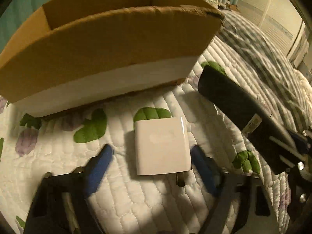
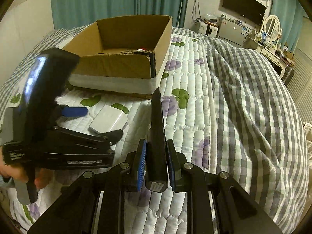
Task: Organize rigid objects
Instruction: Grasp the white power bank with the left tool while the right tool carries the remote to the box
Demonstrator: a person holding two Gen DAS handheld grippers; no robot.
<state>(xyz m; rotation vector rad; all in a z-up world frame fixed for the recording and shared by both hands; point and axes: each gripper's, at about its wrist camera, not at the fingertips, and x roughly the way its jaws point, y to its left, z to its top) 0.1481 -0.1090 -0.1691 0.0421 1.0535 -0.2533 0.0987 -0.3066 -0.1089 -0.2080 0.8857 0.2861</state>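
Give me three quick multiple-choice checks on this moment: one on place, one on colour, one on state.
1. Where is the white charger?
A. inside the cardboard box
B. on the quilt, between the open left tongs
C. on the checked blanket

2. What colour are the tong pads?
A. red
B. blue
C. green

3. What are the right tongs doing?
A. hanging open, empty
B. shut on the white charger
C. shut on a flat black object

Answers: 1 B, it lies on the quilt before the cardboard box; 2 B, both pads show blue; 3 C, the black object stands between their pads.
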